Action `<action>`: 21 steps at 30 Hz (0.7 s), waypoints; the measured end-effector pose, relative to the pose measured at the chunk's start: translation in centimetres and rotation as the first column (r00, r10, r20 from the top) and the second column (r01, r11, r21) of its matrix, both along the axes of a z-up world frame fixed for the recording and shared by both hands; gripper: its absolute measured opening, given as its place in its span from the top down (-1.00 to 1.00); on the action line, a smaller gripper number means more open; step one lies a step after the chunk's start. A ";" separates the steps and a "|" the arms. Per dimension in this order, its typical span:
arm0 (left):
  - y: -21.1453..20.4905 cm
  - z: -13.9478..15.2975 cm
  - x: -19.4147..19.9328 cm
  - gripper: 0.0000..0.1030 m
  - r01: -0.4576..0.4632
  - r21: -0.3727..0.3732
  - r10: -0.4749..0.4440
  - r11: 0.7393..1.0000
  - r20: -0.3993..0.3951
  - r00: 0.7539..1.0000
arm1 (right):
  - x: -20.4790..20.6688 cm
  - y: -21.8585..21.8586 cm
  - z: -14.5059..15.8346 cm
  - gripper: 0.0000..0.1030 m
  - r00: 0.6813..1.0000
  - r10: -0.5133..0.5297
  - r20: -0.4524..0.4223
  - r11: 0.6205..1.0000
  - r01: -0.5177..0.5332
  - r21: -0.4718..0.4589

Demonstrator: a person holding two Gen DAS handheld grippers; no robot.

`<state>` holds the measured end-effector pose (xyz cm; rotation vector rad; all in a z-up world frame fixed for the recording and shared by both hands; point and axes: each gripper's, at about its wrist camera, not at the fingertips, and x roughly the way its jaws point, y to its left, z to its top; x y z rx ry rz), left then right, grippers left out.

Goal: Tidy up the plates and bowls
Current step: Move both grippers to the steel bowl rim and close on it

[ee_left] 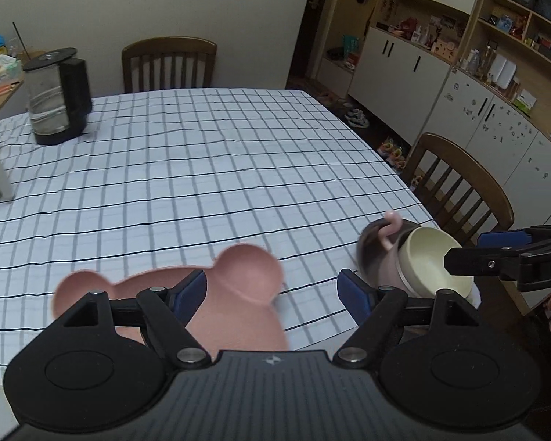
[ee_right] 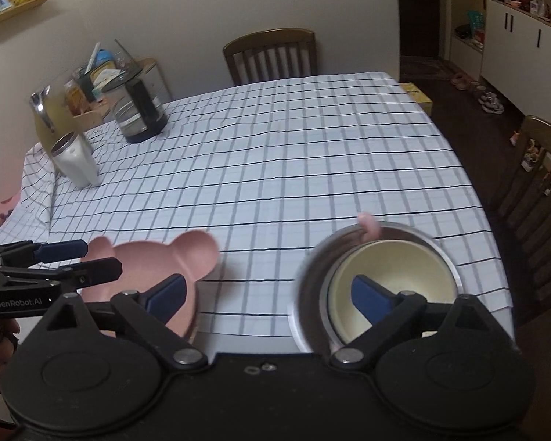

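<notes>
Both grippers hover over the near edge of the checked tablecloth (ee_right: 275, 154). My left gripper (ee_left: 272, 292) has its fingers spread wide, nothing between them, above the pink bear-shaped plate (ee_left: 238, 294). My right gripper (ee_right: 268, 294) is likewise spread and empty; its right finger (ee_right: 371, 299) hangs over the cream bowl (ee_right: 393, 275), contact not determinable.

Positions: pink plate lies flat at the near left edge of the table. Cream bowl sits nested inside a steel bowl (ee_right: 312, 294) at the near right, close to the table edge. A pink tab (ee_right: 367, 224) pokes up at the far rim; what it belongs to, I cannot tell. Both are motion-blurred.

Handling estimate: plate looks like moulded plastic or silicone, so light, not fragile, matte, decent friction. Best purchase is a pinch across the rim, at an ear lobe or the near edge. Steel bowl: stiff, smooth, likely slippery; thin wall suits one finger inside, one outside. The cream bowl inside may shift or rattle if tilted, so keep the stack level.

Glass kettle (ee_right: 139, 110) and white jug (ee_right: 75, 161) stand well apart at the far left.
</notes>
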<state>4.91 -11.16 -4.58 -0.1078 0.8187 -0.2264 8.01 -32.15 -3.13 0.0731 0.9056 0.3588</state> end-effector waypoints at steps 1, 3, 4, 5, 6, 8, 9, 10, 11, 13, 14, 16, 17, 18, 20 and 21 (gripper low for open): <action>-0.9 -0.1 0.4 -0.51 0.003 0.004 -0.003 1.000 -0.004 1.000 | 0.1 -0.9 0.1 -0.89 1.000 -0.007 0.002 1.000 0.007 -0.003; -2.8 -0.4 1.1 -0.51 0.011 0.014 -0.011 1.000 -0.012 1.000 | 0.5 -2.8 0.1 -0.89 1.000 -0.024 0.010 1.000 0.024 -0.018; -3.7 -0.7 1.6 -0.51 0.011 0.018 -0.010 1.000 -0.020 1.000 | 0.7 -3.9 0.0 -0.89 0.999 -0.035 0.011 0.999 0.035 -0.023; -4.5 -1.0 2.0 -0.51 0.010 0.020 -0.009 1.000 -0.032 0.999 | 1.0 -4.9 -0.1 -0.89 0.999 -0.044 0.008 0.999 0.044 -0.027; -5.3 -1.4 2.4 -0.51 0.010 0.018 -0.009 1.000 -0.044 0.999 | 1.3 -5.9 -0.2 -0.89 0.999 -0.053 0.004 0.998 0.053 -0.031; -6.4 -2.1 3.2 -0.51 -0.001 0.021 0.003 1.000 -0.072 0.997 | 1.9 -8.0 -0.6 -0.88 0.997 -0.075 -0.001 0.996 0.075 -0.042; -7.0 -2.5 3.5 -0.51 -0.006 0.022 0.008 1.000 -0.085 0.996 | 2.2 -9.0 -0.8 -0.88 0.997 -0.082 -0.004 0.996 0.082 -0.047; -7.4 -2.9 3.7 -0.51 -0.010 0.024 0.013 1.000 -0.098 0.995 | 2.5 -9.9 -1.1 -0.87 0.996 -0.088 -0.008 0.995 0.088 -0.051; -7.9 -3.4 3.9 -0.51 -0.015 0.029 0.018 0.999 -0.111 0.994 | 2.9 -10.9 -1.3 -0.87 0.995 -0.096 -0.013 0.994 0.095 -0.057; -8.7 -4.2 4.2 -0.51 -0.022 0.040 0.027 0.999 -0.137 0.990 | 3.7 -12.5 -2.1 -0.83 0.994 -0.108 -0.027 0.992 0.105 -0.069; -9.0 -4.6 4.3 -0.51 -0.027 0.042 0.033 0.999 -0.146 0.989 | 4.2 -13.4 -2.6 -0.80 0.993 -0.113 -0.038 0.991 0.110 -0.075; -9.5 -5.3 4.3 -0.51 -0.043 0.054 0.051 0.998 -0.156 0.986 | 5.0 -14.8 -3.7 -0.71 0.991 -0.117 -0.061 0.990 0.111 -0.088; -9.8 -5.7 4.4 -0.51 -0.051 0.063 0.060 0.997 -0.160 0.985 | 5.4 -15.3 -4.2 -0.60 0.991 -0.114 -0.074 0.990 0.107 -0.092; -9.9 -6.1 4.4 -0.51 -0.055 0.066 0.065 0.996 -0.167 0.984 | 5.8 -15.7 -4.8 -0.57 0.990 -0.106 -0.089 0.991 0.098 -0.091; -10.2 -6.8 4.5 -0.50 -0.068 0.067 0.080 0.995 -0.195 0.978 | 6.5 -16.5 -6.1 -0.50 0.988 -0.101 -0.118 0.991 0.090 -0.097; -10.4 -7.1 4.6 -0.50 -0.069 0.062 0.081 0.996 -0.206 0.975 | 6.8 -16.7 -6.7 -0.46 0.986 -0.097 -0.134 0.992 0.084 -0.099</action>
